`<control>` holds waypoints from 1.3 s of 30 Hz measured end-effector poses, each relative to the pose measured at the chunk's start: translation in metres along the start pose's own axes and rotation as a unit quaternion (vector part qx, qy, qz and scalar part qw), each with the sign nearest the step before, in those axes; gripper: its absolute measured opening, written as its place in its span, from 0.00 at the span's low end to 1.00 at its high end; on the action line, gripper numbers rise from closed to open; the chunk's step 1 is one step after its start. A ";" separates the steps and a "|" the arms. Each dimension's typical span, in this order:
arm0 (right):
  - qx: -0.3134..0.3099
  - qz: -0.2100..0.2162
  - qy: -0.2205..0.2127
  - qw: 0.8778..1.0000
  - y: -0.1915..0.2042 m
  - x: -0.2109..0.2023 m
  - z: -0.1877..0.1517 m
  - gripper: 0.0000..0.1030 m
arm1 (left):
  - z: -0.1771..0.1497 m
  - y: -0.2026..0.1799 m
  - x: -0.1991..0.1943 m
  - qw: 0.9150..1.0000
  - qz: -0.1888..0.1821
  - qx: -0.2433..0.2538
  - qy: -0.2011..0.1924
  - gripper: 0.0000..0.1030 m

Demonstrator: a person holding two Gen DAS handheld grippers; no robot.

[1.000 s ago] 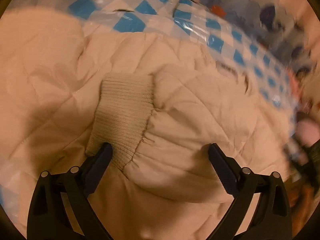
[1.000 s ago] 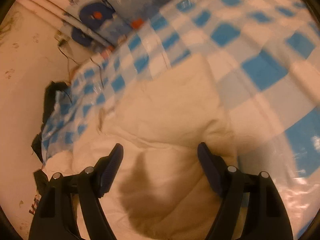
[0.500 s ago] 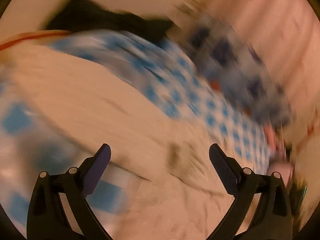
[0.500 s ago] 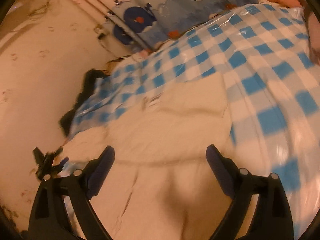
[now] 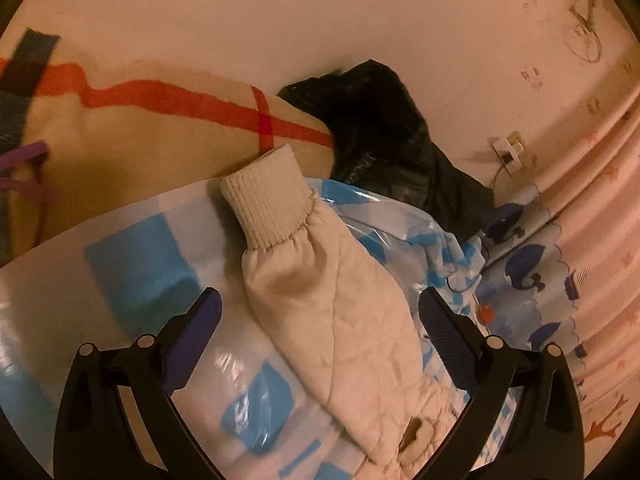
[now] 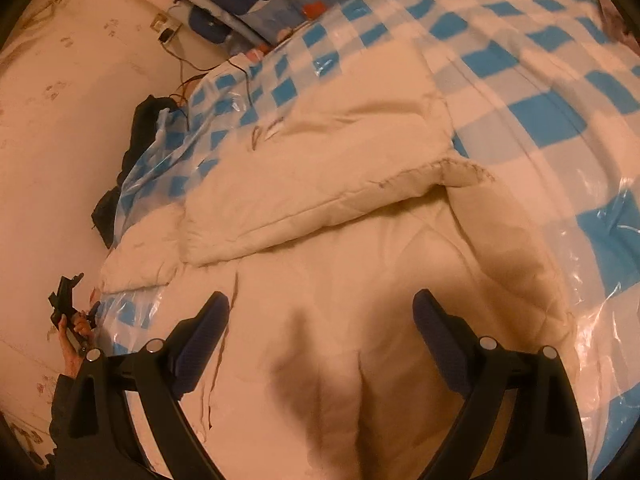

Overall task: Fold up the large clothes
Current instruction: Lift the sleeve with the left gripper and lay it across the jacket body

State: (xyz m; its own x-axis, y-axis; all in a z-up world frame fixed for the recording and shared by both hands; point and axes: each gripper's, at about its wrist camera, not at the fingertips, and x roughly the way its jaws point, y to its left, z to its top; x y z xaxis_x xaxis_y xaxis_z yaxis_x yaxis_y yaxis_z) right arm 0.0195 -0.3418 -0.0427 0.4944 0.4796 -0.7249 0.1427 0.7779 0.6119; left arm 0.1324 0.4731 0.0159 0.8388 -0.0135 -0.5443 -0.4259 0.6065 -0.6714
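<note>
The left gripper [image 5: 320,320] has its jaws spread wide with nothing between them but the cream quilted sleeve [image 5: 332,320] lying loose below, its ribbed cuff [image 5: 268,196] pointing toward the upper left of the frame. The right gripper [image 6: 320,320] is likewise spread wide over the cream jacket [image 6: 320,240], which fills the centre and bottom of that frame, one panel folded over across the middle. Under both lies a blue-checked plastic sheet [image 6: 540,92]. A black bag [image 5: 384,128] sits upper centre, beside a tan blanket with red stripes [image 5: 132,128].
</note>
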 end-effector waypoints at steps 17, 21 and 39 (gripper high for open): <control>0.023 0.031 -0.009 0.999 0.013 0.007 -0.018 0.87 | 0.015 -0.007 0.063 0.992 0.122 0.001 0.034 0.16; 0.026 0.037 -0.021 0.999 0.016 0.000 -0.014 0.87 | 0.013 -0.025 0.042 0.996 0.084 0.015 0.009 0.14; 0.130 0.121 -0.090 0.980 -0.012 -0.049 0.008 0.87 | -0.093 -0.304 -0.057 0.966 -0.190 0.177 0.020 0.14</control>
State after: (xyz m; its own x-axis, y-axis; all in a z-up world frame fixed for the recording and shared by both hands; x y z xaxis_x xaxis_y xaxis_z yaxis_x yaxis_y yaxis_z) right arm 0.0002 -0.3778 -0.0125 0.6803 0.5393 -0.4964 0.2056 0.5097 0.8355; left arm 0.1825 0.2152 0.2039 0.8952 -0.3141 -0.3161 0.0579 0.7853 -0.6164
